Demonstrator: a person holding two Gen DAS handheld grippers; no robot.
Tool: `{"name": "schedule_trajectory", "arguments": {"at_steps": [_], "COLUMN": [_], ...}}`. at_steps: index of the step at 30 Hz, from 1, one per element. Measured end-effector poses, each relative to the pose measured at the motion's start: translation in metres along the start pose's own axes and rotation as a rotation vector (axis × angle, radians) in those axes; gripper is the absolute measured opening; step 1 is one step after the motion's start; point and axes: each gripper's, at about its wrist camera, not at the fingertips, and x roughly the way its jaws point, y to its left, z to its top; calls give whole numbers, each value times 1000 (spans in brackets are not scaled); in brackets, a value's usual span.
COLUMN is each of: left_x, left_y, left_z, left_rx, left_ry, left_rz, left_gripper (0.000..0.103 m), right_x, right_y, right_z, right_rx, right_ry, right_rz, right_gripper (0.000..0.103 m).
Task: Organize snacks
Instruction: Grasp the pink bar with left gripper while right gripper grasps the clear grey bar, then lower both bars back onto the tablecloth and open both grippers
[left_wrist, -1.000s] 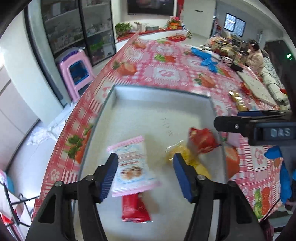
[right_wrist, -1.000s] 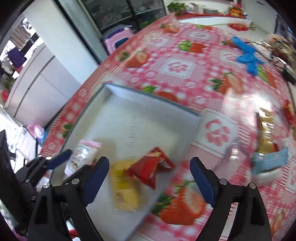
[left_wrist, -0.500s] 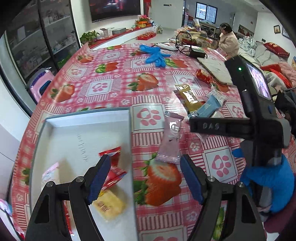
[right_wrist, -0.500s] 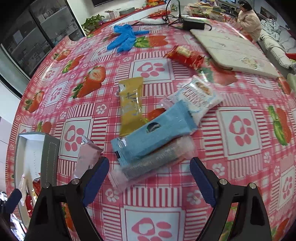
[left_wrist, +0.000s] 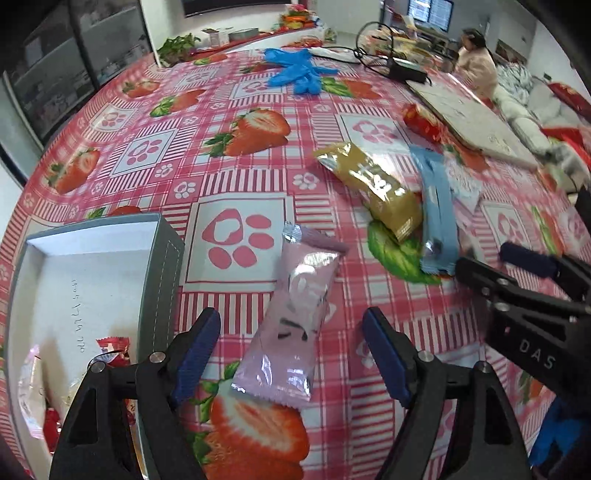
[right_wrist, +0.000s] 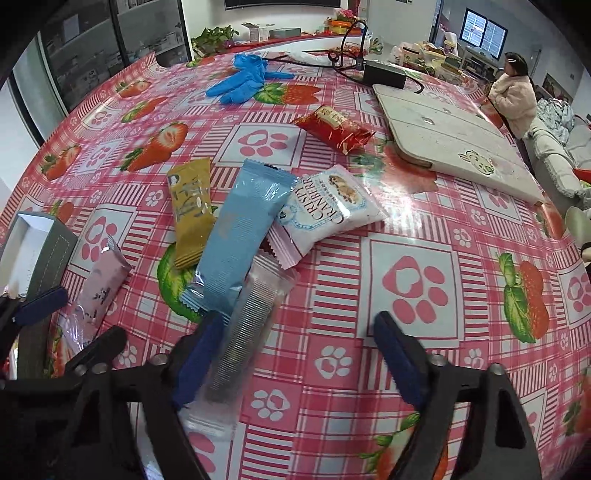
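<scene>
Left hand-held gripper (left_wrist: 291, 354) spread wide over pink snack packet (left_wrist: 295, 321); right hand-held gripper (right_wrist: 295, 354) agape astride clear packet (right_wrist: 243, 332), table (right_wrist: 406, 280)

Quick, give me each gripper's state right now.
Left gripper: open, holding nothing, fingers either side of the pink snack packet.
Right gripper: open, holding nothing, the clear cracker sleeve by its left finger.
</scene>
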Motion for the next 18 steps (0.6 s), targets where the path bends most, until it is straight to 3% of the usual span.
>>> {"name": "schedule_trajectory", "arguments": {"at_steps": [1, 3, 4, 5, 9, 13, 15, 16, 17, 18], "left_x": [0, -5, -9, -11, -26, -41, -44, -44, -44, -44], "left_y": [-1, -5, -10, -13, -27, -44, -46, -44, -40, -36], "left_z": [0, -3, -7, -10, -42, -68, -73, -74, -74, -73], "left_rx": [-3, 0, 12, 14, -2, -4, 11, 11, 2, -9], "left_ry": [0, -9, -12, -10, -13, -27, -46, -56, -68, -75], "left_rz": [0, -11, -9, -12, -38, -83, -62, -37, -9, 4], "left_gripper": [76, 54, 33, 28, 28, 33, 57, 77, 82, 82], "right_x": [-3, -5, -6, -7, -18, -38, -46, -51, -54, -57], "right_y": [-2, -4, -5, -6, -22, -54, -68, -75, -78, -81], "right_z": [0, 2, 1, 0, -24, -63, -77, -86, -91, -96], "right_rx": [1, -5, -8, -10, -12, -6, 19, 31, 39, 52], "right_ry": [-6, -2, 7, 12, 20, 28, 34, 37, 35, 31], "right_rz": [5, 22, 38, 48, 54, 20, 18, 21, 31, 39], "right_gripper": [60, 36, 32, 25, 25, 25, 25, 25, 25, 34]}}
